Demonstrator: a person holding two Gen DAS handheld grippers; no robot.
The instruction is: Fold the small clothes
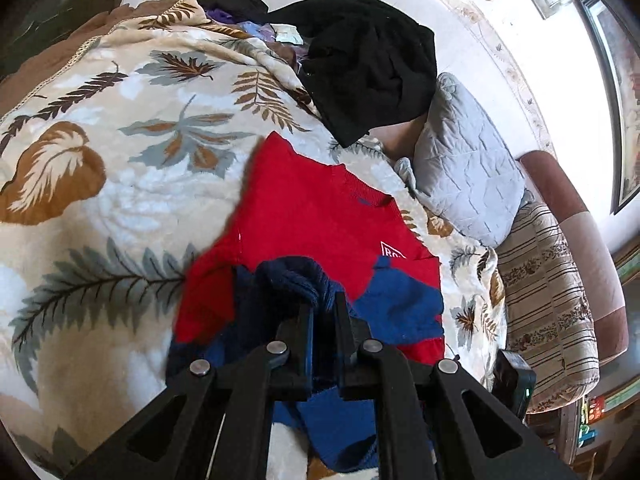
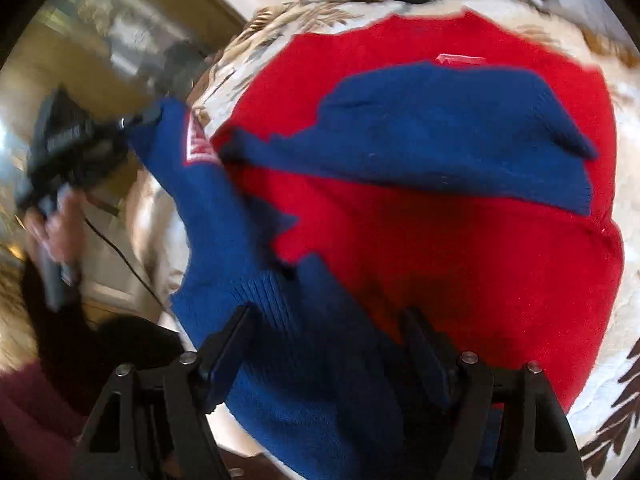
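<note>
A red sweater (image 1: pixel 304 208) with blue sleeves lies spread on a leaf-patterned blanket (image 1: pixel 120 160). My left gripper (image 1: pixel 322 304) is shut on a bunched navy ribbed cuff (image 1: pixel 296 280) of one sleeve, lifted just above the sweater. The right wrist view shows the same left gripper (image 2: pixel 138 122) in a hand, pinching the blue sleeve (image 2: pixel 208 200) at the sweater's left side. The other blue sleeve (image 2: pixel 440 128) lies folded across the red chest (image 2: pixel 440 260). My right gripper (image 2: pixel 328 316) stands open, its jaws wide apart over blue ribbed knit (image 2: pixel 304 360), not pressing on it.
A heap of black clothes (image 1: pixel 372 64) lies at the far end of the blanket. Beside the sweater on the right rest a grey quilted pillow (image 1: pixel 468 160) and a striped cushion (image 1: pixel 548 300). A black device with a green light (image 1: pixel 514 384) sits near the blanket's right edge.
</note>
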